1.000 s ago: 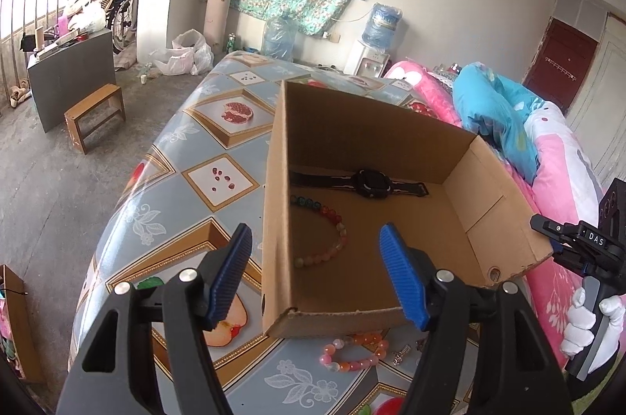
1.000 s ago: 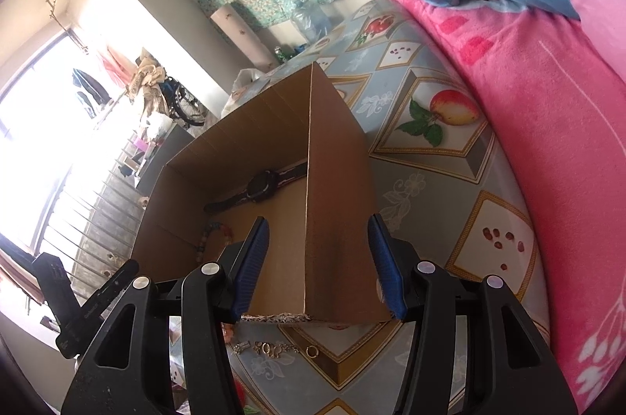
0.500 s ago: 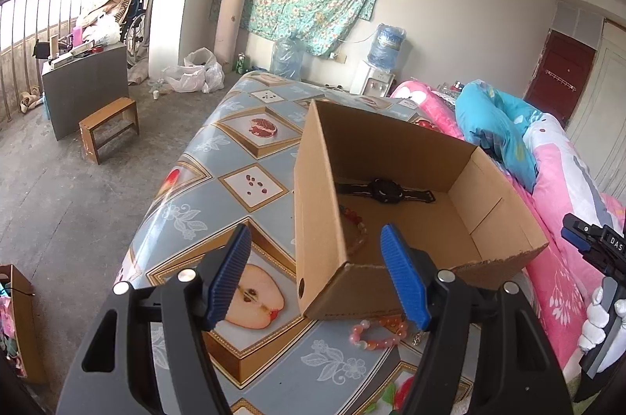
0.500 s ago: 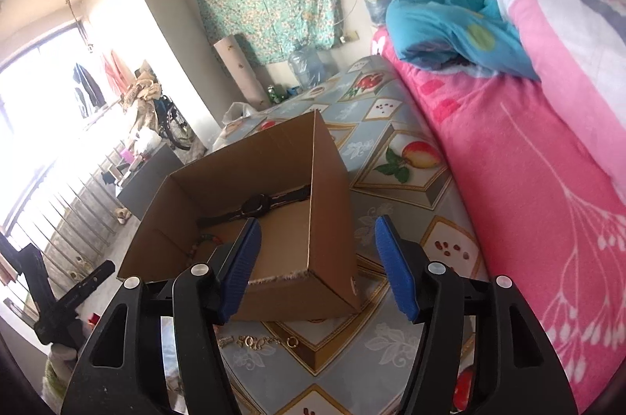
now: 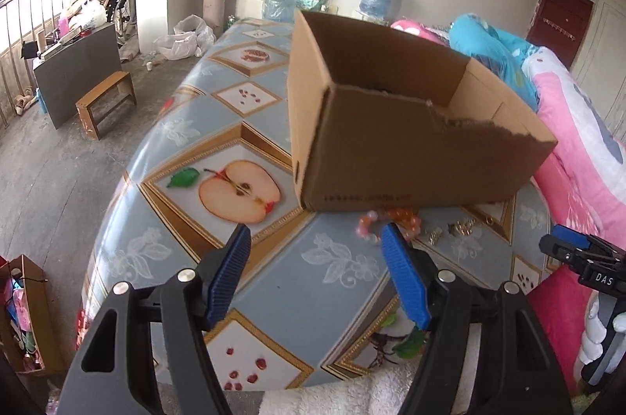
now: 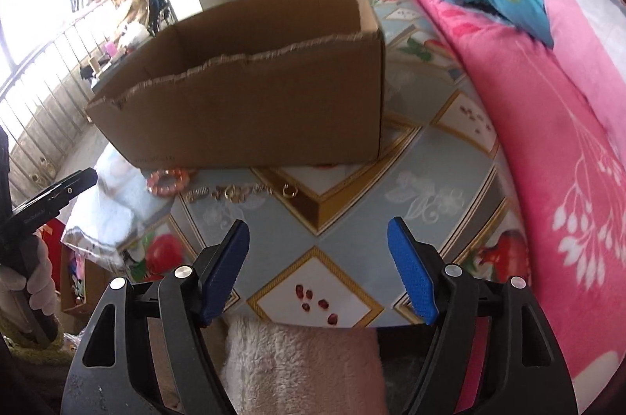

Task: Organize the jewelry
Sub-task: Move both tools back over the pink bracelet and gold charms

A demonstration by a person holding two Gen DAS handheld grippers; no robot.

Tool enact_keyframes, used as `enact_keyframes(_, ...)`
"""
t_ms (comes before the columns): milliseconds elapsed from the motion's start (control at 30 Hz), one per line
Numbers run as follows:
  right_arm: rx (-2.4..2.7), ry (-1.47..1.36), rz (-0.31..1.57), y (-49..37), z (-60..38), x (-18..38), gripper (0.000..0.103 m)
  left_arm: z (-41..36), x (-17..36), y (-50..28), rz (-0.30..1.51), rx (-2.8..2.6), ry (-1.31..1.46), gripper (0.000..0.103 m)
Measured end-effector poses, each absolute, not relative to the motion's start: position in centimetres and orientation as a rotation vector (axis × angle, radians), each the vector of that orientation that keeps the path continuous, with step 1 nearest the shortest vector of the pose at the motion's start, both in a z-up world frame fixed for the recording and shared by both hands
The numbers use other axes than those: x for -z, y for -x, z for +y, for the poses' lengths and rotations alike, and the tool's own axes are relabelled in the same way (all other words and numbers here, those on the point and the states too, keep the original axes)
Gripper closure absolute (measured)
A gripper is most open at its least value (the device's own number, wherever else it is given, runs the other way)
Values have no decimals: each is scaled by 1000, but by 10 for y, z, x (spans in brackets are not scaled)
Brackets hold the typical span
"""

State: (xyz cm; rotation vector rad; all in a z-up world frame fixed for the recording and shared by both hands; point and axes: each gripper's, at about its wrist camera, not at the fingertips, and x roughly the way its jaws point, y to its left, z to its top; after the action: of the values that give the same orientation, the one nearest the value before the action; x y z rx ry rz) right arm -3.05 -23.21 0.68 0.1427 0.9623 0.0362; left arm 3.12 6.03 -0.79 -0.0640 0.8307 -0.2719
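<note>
My left gripper (image 5: 315, 272) hung spread, empty, above surface (image 5: 187, 137). Bead bracelet (image 5: 385, 219) lay just beyond its right pad, against box (image 5: 391, 148). My right gripper (image 6: 317, 268), jaws just widened, empty; gold trinkets (image 6: 238, 192) ahead, well apart.

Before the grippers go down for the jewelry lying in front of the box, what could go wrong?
1. The bead bracelet lies tight against the wall of the cardboard box; open jaws may catch the wall and push the box.
2. The small gold pieces lie close together in a row, so one pinch may take several or scatter them.
3. The left gripper and right gripper, both open, point at the same strip of table and might collide.
</note>
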Motion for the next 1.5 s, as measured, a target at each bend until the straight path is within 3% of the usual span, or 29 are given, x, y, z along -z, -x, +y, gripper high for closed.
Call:
enact_keyframes(400, 16, -32, 1027, 25, -203, 27, 30, 2, 47, -16, 919, 290, -126, 36)
enact_keyframes(600, 38, -10, 1010, 26, -199, 30, 19, -3, 51, -18, 912, 270, -163, 35)
enact_keyframes(767, 45, -8, 1013, 28, -197, 32, 9, -2, 53, -19, 912, 246, -160, 25)
enact_keyframes(1000, 39, -14, 1026, 29, -197, 31, 8, 5, 55, -25, 939, 214, -144, 6)
enact_keyframes(1500, 4, -2, 1037, 31, -201, 33, 8, 7, 56, -32, 960, 213, -142, 4)
